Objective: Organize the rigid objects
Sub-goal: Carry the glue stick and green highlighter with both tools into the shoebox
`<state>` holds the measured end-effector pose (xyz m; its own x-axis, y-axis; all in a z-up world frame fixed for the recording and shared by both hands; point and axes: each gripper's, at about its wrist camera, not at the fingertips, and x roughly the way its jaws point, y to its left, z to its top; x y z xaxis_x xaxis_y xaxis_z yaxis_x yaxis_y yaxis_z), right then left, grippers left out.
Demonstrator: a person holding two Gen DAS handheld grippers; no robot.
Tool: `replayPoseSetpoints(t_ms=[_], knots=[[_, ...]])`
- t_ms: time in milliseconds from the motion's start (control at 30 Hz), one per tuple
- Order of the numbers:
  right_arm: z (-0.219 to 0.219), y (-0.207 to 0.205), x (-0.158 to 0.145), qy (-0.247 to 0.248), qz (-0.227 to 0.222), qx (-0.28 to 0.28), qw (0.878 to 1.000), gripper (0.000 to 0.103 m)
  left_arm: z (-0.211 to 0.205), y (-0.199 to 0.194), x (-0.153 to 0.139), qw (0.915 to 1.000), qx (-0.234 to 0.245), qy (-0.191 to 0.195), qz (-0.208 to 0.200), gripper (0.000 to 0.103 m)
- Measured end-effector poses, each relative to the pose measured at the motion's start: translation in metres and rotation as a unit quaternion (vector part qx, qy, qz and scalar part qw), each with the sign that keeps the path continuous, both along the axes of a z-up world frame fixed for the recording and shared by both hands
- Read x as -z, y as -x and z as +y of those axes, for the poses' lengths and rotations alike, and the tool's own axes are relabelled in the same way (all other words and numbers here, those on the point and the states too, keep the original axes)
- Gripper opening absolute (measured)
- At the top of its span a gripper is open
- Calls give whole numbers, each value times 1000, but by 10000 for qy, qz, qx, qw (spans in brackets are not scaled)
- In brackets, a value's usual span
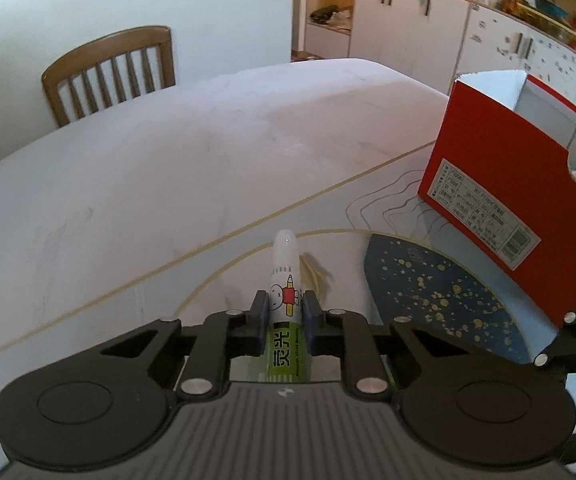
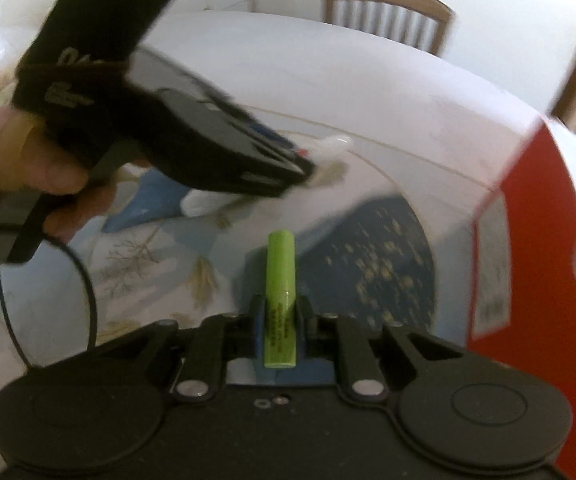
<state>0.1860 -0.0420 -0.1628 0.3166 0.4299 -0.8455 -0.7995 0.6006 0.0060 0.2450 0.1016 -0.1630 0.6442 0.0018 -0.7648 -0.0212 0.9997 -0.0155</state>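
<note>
While angled down over table, left tongs clamp white marker; right tongs clamp green marker.

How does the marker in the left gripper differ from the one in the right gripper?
The left gripper holds a marker with a white cap end, a cartoon print and a green label; the right gripper holds a marker that is plain green all over. The left marker's far end is rounded, the right marker's flat. Both point forward, clamped between shut gripper jaws above the table.
</note>
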Motion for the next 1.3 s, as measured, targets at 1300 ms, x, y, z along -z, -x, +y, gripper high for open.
replayPoseSetpoints(t_ms=[1300], knots=[[-169, -53, -126, -1406, -484, 1693, 9743, 15, -115, 35, -167, 9930, -285, 982, -596, 17]])
